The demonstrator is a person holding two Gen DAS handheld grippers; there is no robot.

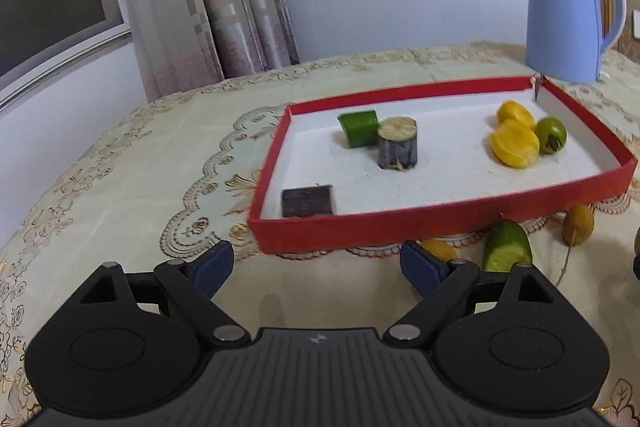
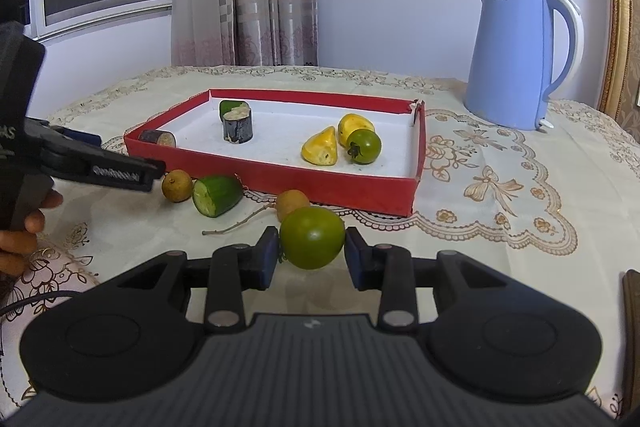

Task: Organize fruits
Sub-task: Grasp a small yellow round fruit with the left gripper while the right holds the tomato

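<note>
Gripping green tomato [image 2: 312,238], right view only

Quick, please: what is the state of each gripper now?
Left gripper: open, holding nothing.
Right gripper: closed on a green tomato.

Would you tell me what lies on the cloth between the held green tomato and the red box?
In the right wrist view, one longan with its twig lies between the green tomato and the red box.
</note>
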